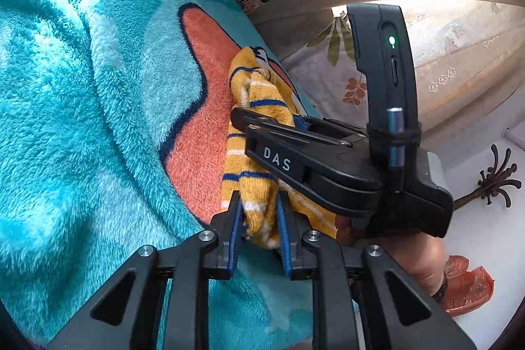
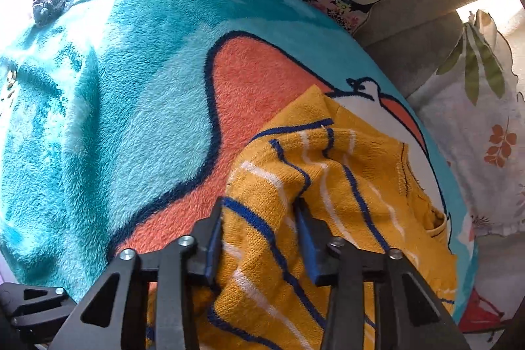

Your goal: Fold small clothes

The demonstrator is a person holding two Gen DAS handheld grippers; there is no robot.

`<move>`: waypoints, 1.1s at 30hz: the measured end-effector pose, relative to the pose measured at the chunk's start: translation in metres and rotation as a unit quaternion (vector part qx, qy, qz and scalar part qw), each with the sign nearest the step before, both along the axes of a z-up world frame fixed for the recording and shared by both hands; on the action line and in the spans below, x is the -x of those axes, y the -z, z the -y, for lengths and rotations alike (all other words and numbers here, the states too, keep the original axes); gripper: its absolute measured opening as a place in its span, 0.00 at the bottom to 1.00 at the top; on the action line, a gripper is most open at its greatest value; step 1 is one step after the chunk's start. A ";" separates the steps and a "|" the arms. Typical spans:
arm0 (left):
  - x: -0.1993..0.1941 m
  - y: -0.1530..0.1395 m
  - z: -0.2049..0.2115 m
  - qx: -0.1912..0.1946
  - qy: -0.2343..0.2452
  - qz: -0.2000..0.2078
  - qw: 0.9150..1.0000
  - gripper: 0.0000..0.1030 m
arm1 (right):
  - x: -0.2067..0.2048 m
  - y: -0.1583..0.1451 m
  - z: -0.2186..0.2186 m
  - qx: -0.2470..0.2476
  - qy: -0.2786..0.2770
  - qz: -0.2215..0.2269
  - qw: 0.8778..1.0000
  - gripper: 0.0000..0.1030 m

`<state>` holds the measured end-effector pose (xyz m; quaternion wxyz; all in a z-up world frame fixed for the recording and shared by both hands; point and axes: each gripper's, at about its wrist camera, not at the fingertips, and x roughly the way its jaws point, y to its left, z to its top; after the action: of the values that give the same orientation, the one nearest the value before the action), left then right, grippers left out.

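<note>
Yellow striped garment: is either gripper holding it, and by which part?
Both. The left gripper pinches a bunched fold of the garment; the right gripper clamps another bunched fold of it. Which part, unclear.

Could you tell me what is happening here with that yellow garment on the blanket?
A person is folding a small yellow striped sweater on a teal and orange fleece blanket. The left gripper and right gripper each pinch a bunch of the knit; it is still crumpled, not folded flat.
</note>
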<state>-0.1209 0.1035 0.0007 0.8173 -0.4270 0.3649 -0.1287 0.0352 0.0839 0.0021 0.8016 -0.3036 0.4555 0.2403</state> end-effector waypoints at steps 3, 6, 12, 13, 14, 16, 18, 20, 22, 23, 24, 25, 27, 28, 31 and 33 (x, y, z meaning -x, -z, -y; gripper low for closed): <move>0.016 -0.013 -0.001 -0.005 -0.001 0.014 1.000 0.17 | 0.001 -0.016 0.025 -0.061 0.007 -0.002 0.998 0.22; 0.030 -0.025 -0.003 -0.023 0.003 0.024 0.999 0.19 | -0.005 -0.043 0.068 -0.145 0.033 -0.011 0.989 0.21; 0.027 -0.031 0.007 -0.053 0.013 0.014 0.998 0.26 | -0.006 -0.080 0.178 -0.245 0.102 0.008 0.964 0.20; 0.021 -0.030 0.011 -0.055 0.017 0.011 0.998 0.26 | -0.008 -0.081 0.202 -0.258 0.118 0.004 0.959 0.20; 0.016 -0.029 0.016 -0.058 0.022 0.007 0.998 0.26 | -0.009 -0.080 0.227 -0.271 0.134 0.002 0.953 0.20; 0.007 -0.028 0.029 -0.064 0.036 0.001 0.997 0.27 | -0.008 -0.074 0.267 -0.284 0.165 0.004 0.944 0.20; -0.005 -0.025 0.045 -0.070 0.055 -0.006 0.996 0.27 | -0.006 -0.063 0.307 -0.297 0.198 -0.002 0.934 0.19; -0.014 -0.023 0.063 -0.077 0.076 -0.012 0.994 0.27 | -0.005 -0.048 0.342 -0.313 0.231 -0.011 0.921 0.19; -0.026 -0.021 0.081 -0.089 0.096 -0.019 0.991 0.27 | -0.004 -0.033 0.369 -0.333 0.251 -0.024 0.909 0.19; -0.025 -0.020 0.089 -0.095 0.106 -0.023 0.990 0.28 | -0.004 -0.024 0.381 -0.343 0.259 -0.031 0.902 0.20; -0.030 -0.020 0.098 -0.100 0.115 -0.026 0.988 0.29 | -0.004 -0.017 0.386 -0.350 0.264 -0.037 0.898 0.21; -0.034 -0.019 0.106 -0.107 0.124 -0.029 0.986 0.29 | -0.004 -0.010 0.394 -0.358 0.270 -0.041 0.893 0.24; -0.041 -0.021 0.122 -0.121 0.138 -0.032 0.982 0.32 | 0.000 -0.005 0.406 -0.366 0.284 -0.038 0.885 0.38; -0.044 -0.021 0.128 -0.126 0.143 -0.032 0.981 0.34 | 0.003 -0.009 0.413 -0.371 0.288 -0.031 0.882 0.45; -0.048 -0.019 0.140 -0.135 0.149 -0.036 0.979 0.36 | 0.017 -0.030 0.431 -0.363 0.305 0.018 0.880 0.46; -0.053 -0.016 0.146 -0.136 0.150 -0.042 0.978 0.36 | 0.029 -0.050 0.435 -0.374 0.294 0.049 0.878 0.48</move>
<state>-0.0684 -0.0427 0.0168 0.8231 -0.2570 0.4731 -0.1804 0.0060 -0.3515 0.0521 0.9106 0.1549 0.3601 0.1311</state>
